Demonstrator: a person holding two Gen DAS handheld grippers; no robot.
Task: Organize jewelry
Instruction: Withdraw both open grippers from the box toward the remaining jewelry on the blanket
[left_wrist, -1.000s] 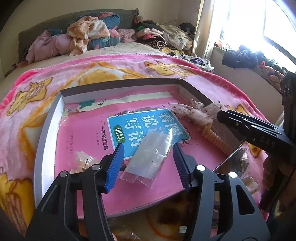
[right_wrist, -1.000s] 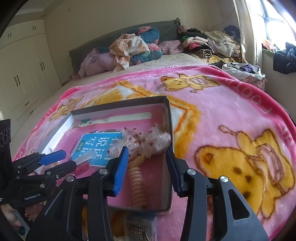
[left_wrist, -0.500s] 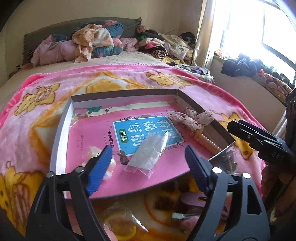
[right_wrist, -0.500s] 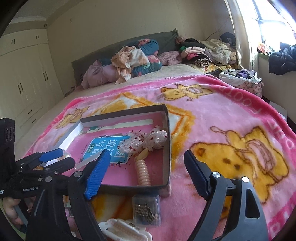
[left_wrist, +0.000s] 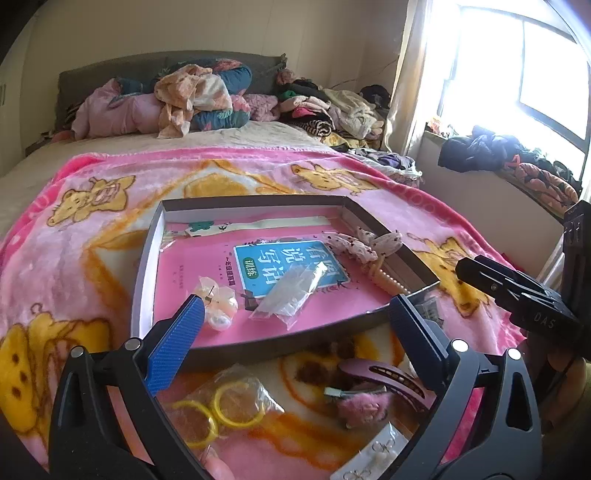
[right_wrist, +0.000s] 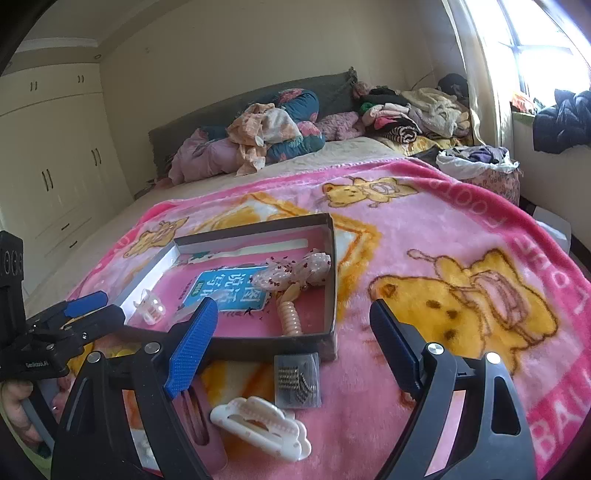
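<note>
on the pink blanket (right_wrist: 424, 221) below the box (right_wrist: 328, 236) | both grippers spread apart, holding nothing: left gripper (left_wrist: 295, 328), right gripper (right_wrist: 291, 343) | white hair clip (right_wrist: 262, 421) and bead packet (right_wrist: 297, 380) lie outside the box | next: lower straight over one item, close gently, lift clear of the box wall

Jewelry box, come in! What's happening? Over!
Left gripper open, empty. Right gripper open, empty. Tray partly filled; white hair claw outside. Path clear.

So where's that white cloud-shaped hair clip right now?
In the right wrist view, the white hair clip lies on the pink blanket, outside the box, beside a small packet of beads.
</note>
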